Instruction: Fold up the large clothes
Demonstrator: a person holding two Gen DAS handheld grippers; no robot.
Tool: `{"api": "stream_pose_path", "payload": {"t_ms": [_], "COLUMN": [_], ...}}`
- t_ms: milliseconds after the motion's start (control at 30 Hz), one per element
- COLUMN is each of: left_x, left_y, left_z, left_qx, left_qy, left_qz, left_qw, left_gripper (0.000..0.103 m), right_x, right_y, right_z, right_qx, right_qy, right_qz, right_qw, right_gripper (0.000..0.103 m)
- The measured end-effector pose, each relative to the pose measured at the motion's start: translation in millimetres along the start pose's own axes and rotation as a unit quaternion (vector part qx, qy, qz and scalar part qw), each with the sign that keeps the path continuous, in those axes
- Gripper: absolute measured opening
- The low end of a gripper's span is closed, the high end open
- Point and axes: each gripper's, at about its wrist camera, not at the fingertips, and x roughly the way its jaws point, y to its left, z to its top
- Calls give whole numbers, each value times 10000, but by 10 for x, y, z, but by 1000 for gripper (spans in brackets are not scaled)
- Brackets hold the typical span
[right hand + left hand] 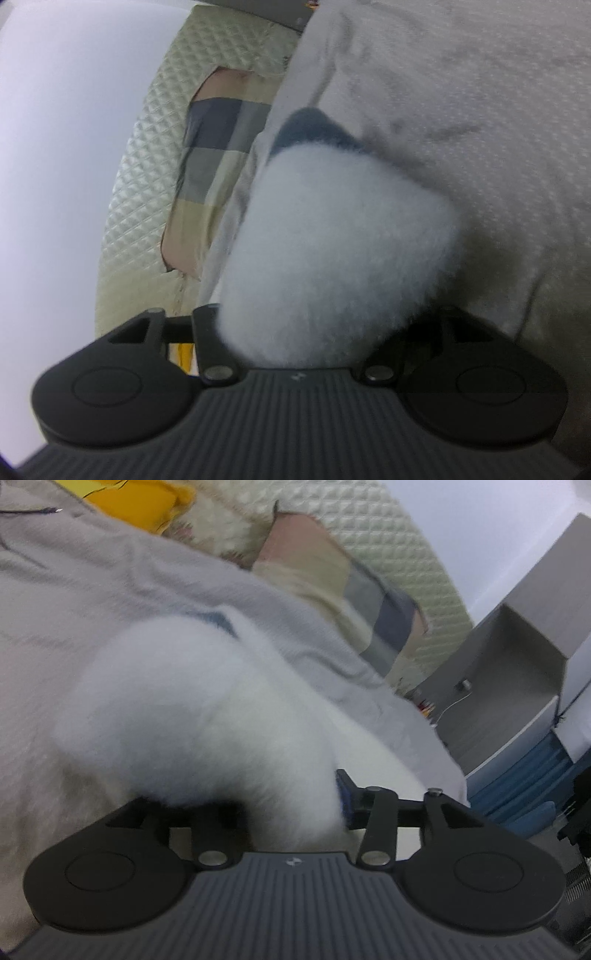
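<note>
A white fluffy garment (192, 716) with a blue-grey patch at its far edge lies bunched on the pale bed sheet (74, 602). It bulges up over my left gripper (266, 797) and hides the fingers. Only a blue pad (343, 797) on the right finger shows, right against the fluff. In the right wrist view the same white fluffy garment (332, 251) covers my right gripper (314, 317) in the same way, with both fingertips hidden. Cloth sits between the jaws of each gripper. Whether the pads press on it is hidden.
A checked pillow (373, 602) leans on the quilted cream headboard (399, 546) at the far end of the bed. A yellow cloth (140, 502) lies at the top left. A grey bedside unit (517, 679) stands beyond the bed's right edge.
</note>
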Motion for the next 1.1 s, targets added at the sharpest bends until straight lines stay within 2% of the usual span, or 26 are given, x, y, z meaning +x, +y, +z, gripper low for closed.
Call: {"api": "stream_pose_path", "payload": {"t_ms": [167, 267, 400, 500, 667, 833, 967, 1100], "left_x": [-237, -501, -995, -1452, -2278, -3094, -3679, -4128], "left_y": [-157, -306, -608, -869, -1306, -1653, -1777, -1830], "left_z": [57, 53, 134, 184, 132, -63, -361, -706], "left_qx": [97, 247, 607, 916, 1564, 2078, 2542, 2923], "left_qy": [291, 521, 479, 380, 177, -65, -262, -355], "left_qz": [377, 609, 651, 609, 579, 563, 569, 578], "left_qw": [9988, 9965, 9949, 9932, 9858, 9765, 9651, 9539], "left_gripper": [62, 62, 62, 62, 62, 62, 63, 65], "right_x": [-128, -381, -733, -1073, -1673, -2329, -2821, -3267], "right_y": [164, 260, 463, 688, 1328, 1923, 2255, 2393], "right_z": [-14, -104, -196, -287, -477, -792, -1190, -1609], "right_qx": [-32, -112, -381, -655, -1780, -2777, -3721, -4349], "right_qy": [70, 163, 115, 66, -41, -193, -413, -584], "right_qz": [-586, -963, -1286, -1213, -1049, -871, -948, -869], "right_qw": [9983, 9952, 9909, 9904, 9784, 9565, 9224, 8944], "right_gripper": [61, 61, 61, 61, 61, 61, 61, 61]}}
